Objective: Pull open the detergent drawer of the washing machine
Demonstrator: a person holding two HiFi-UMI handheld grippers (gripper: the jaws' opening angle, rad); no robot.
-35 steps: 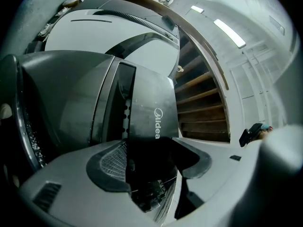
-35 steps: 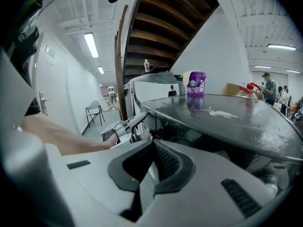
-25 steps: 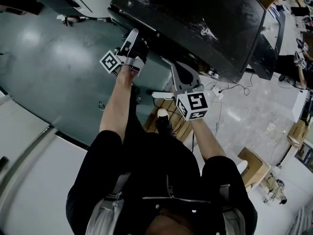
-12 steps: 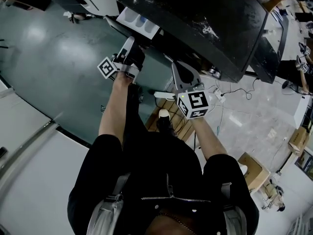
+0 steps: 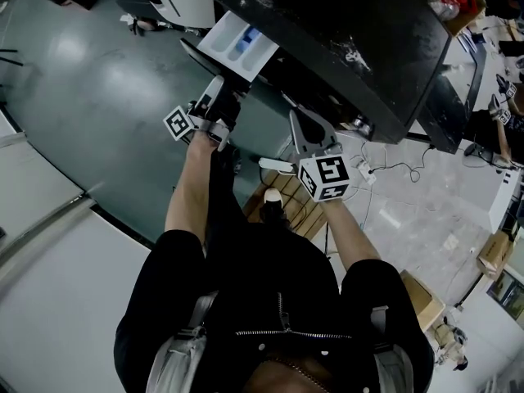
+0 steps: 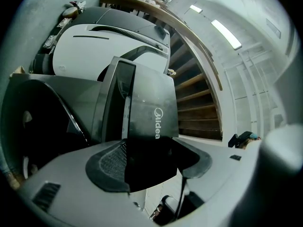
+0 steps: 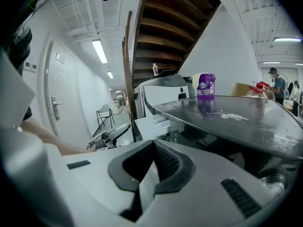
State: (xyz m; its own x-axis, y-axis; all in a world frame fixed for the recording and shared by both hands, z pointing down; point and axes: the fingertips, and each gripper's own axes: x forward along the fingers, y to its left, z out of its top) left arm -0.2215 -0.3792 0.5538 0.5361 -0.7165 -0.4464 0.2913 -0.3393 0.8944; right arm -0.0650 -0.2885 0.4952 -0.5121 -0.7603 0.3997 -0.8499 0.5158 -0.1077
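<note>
left gripper (image 6: pixel 151 160): jaws pinching dark front of white plastic detergent drawer (image 5: pixel 237 42), extended from black-topped washing machine (image 5: pixel 352 39) | right gripper (image 7: pixel 147 167): jaws pressed together

The drawer (image 5: pixel 237 46) has slid out of the washing machine (image 5: pixel 352 39). A second ago its dark front sat flush with the machine. Half a second ago a short strip of its white inside showed. Now it stands well out to the near left, with white compartments and a blue patch (image 5: pixel 246 39) open to view. The left gripper (image 5: pixel 221 88), clamped on the drawer's front, has drawn back toward the person with it.
</note>
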